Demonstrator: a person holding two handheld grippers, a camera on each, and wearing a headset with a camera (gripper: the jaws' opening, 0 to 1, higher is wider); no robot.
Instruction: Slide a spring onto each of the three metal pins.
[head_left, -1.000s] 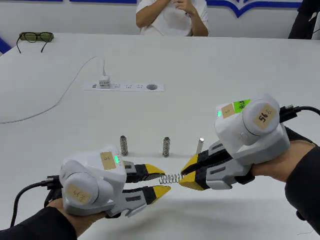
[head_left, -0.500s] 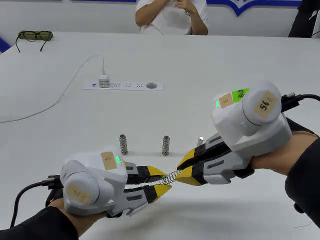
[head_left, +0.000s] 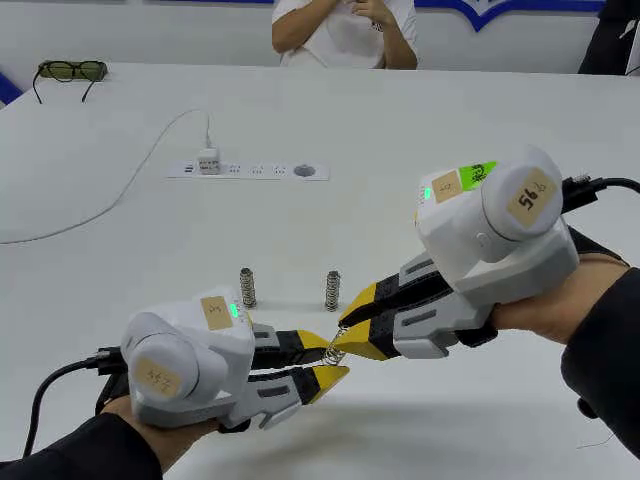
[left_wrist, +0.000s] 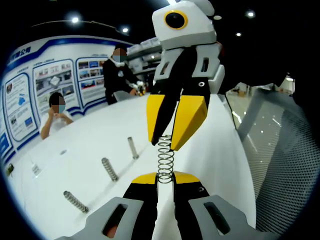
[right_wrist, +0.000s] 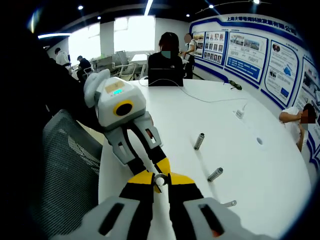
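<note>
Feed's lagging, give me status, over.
Left gripper and right gripper both shut on the spring. Two pins loaded, third pin bare. Power strip well behind.

Down at the bottom, the left gripper (left_wrist: 165, 179) has its yellow-tipped jaws pinched on the lower end of the spring (left_wrist: 165, 162). And from above, the right gripper (left_wrist: 168, 143) clamps the top end! On the white bench (left_wrist: 210, 150) to the left, two spring-covered pins (left_wrist: 75, 201) (left_wrist: 110, 169) and one bare pin (left_wrist: 132, 148) stand in a row.
</note>
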